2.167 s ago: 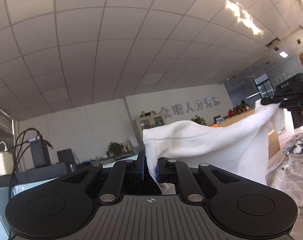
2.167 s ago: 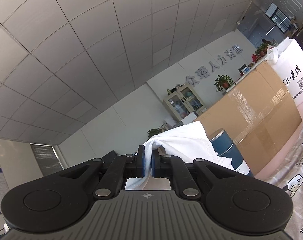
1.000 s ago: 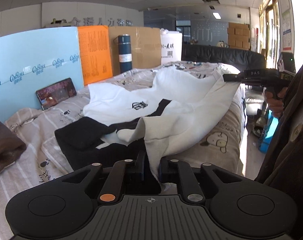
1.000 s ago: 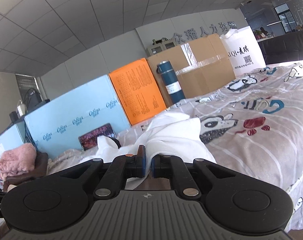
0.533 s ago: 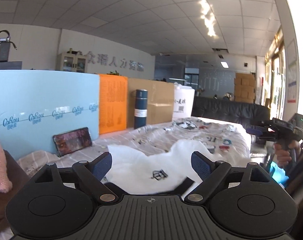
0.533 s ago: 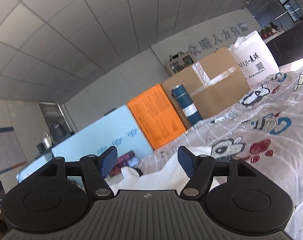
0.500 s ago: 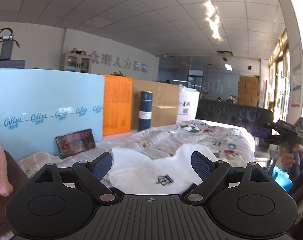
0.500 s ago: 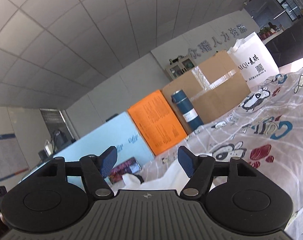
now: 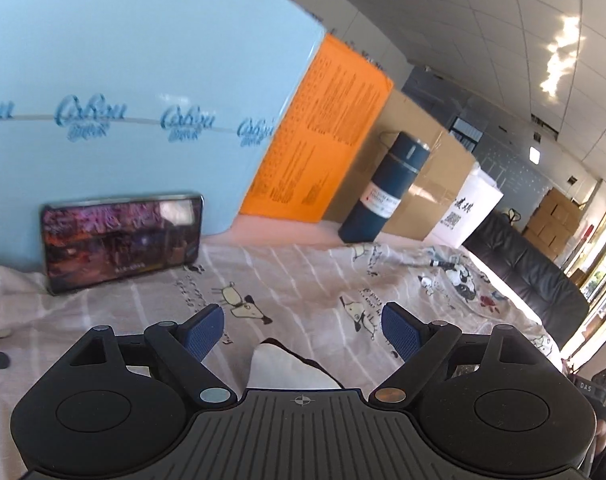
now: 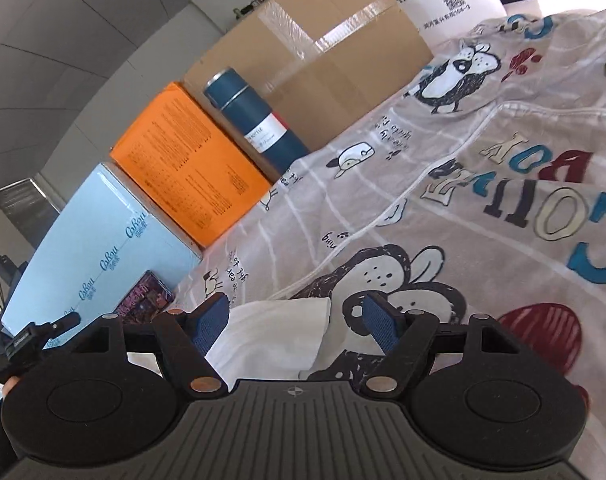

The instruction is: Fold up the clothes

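Lying on the cartoon-print bedsheet (image 10: 483, 128), the white garment (image 10: 275, 336) is resting in front of the blue flask (image 10: 259, 120). Both the left gripper (image 9: 303, 330) and the right gripper (image 10: 293, 320) are hovering over it, fingers spread, gripping nothing.

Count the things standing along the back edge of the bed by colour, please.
Light blue: 1, the foam board
Orange: 1, the orange box
Dark blue: 1, the insulated bottle
Brown: 1, the cardboard box
White: 1, the printed bag
Black: 1, the phone
Total: 6
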### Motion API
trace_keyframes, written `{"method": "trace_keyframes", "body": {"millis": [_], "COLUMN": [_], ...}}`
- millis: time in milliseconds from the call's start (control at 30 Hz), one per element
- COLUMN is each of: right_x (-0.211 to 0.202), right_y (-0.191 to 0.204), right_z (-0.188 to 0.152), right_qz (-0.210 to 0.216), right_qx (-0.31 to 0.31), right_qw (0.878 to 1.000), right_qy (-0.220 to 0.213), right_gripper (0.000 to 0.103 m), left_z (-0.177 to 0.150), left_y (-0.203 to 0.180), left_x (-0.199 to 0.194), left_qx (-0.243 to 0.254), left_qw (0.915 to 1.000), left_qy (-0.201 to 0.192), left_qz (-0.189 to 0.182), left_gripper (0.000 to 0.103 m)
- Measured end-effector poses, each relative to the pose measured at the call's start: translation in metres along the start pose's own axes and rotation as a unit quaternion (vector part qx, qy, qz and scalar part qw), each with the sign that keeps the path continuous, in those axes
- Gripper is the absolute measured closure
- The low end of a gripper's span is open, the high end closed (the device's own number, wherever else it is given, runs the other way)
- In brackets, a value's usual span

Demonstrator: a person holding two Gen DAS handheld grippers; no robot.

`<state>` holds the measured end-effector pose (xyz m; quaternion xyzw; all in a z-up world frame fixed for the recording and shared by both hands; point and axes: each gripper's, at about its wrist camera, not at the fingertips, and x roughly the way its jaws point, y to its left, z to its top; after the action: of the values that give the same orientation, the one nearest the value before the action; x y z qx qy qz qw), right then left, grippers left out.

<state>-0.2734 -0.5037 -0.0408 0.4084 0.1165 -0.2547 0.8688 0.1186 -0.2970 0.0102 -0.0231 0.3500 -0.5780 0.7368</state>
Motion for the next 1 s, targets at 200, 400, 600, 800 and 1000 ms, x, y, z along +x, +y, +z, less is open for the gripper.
{"method": "trace_keyframes", "body": {"millis": [200, 400, 600, 800, 1000], "right_x": [0.038, 0.043, 0.033, 0.067, 0.11], "right_y": [0.004, 0.031, 0.069, 0.076, 0.056], "right_z": [0.003, -0.004, 0.015, 0.031, 0.031], "right_qz": [0.013, 0.001, -0.029, -0.092, -0.165], "right_qx": [0.01, -0.071, -0.163, -0.208, -0.205], "right_qw": [0.998, 0.996, 0.985, 0.972, 0.965], "right_qy": [0.055, 0.058, -0.052, -0.065, -0.018], "right_gripper": [0.032, 0.086, 0.092, 0.091, 0.079], "left_z": [-0.026, -0.036, 0.012, 0.024, 0.016], "left_y": [-0.021, -0.056, -0.075, -0.064, -0.052], "left_x": [0.053, 0.024, 0.022, 0.086, 0.123], "left_qx": [0.064, 0.209, 0.235, 0.223, 0.241], "left_qw": [0.9943, 0.9761, 0.9644, 0.9678, 0.9558], "left_qy": [0.084, 0.003, -0.091, -0.042, 0.0], "left_qz": [0.016, 0.059, 0.081, 0.109, 0.169], "left_gripper": [0.054, 0.095, 0.096, 0.092, 0.053]}}
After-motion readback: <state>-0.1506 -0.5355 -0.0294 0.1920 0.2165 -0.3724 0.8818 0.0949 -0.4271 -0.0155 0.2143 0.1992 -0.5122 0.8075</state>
